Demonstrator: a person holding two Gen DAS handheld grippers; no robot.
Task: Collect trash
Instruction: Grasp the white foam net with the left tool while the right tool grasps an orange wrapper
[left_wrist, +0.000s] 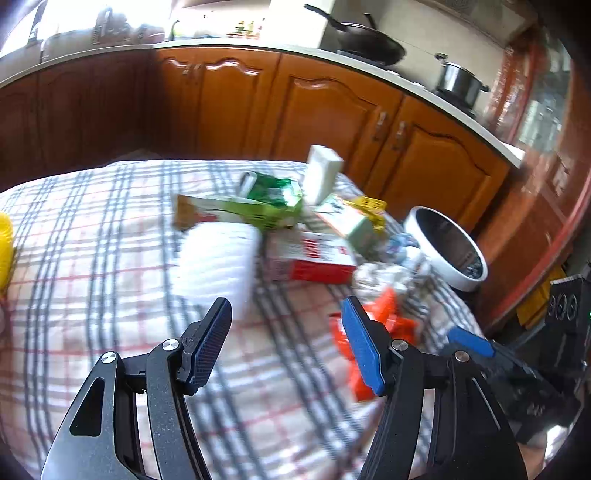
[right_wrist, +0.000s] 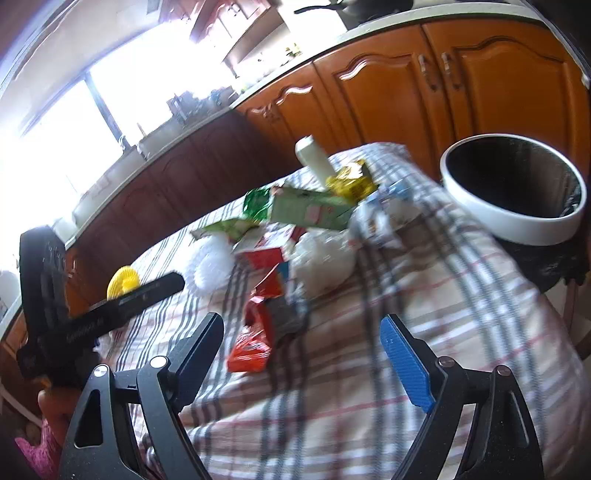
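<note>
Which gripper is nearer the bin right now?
Right, as far as the views show. The bin stands just past the table's far right edge, ahead and right of the right gripper. The left gripper sits further left, the bin beyond the trash pile.

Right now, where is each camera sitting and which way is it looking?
Left wrist: sits on the left tongs, looks down at the checked tablecloth, trash and white bin; the right tongs show at right.
Right wrist: sits on the right tongs, looks down at the same table; the left tongs and a hand show at left.
Shared: orange wrapper, bin, cabinets.
</note>
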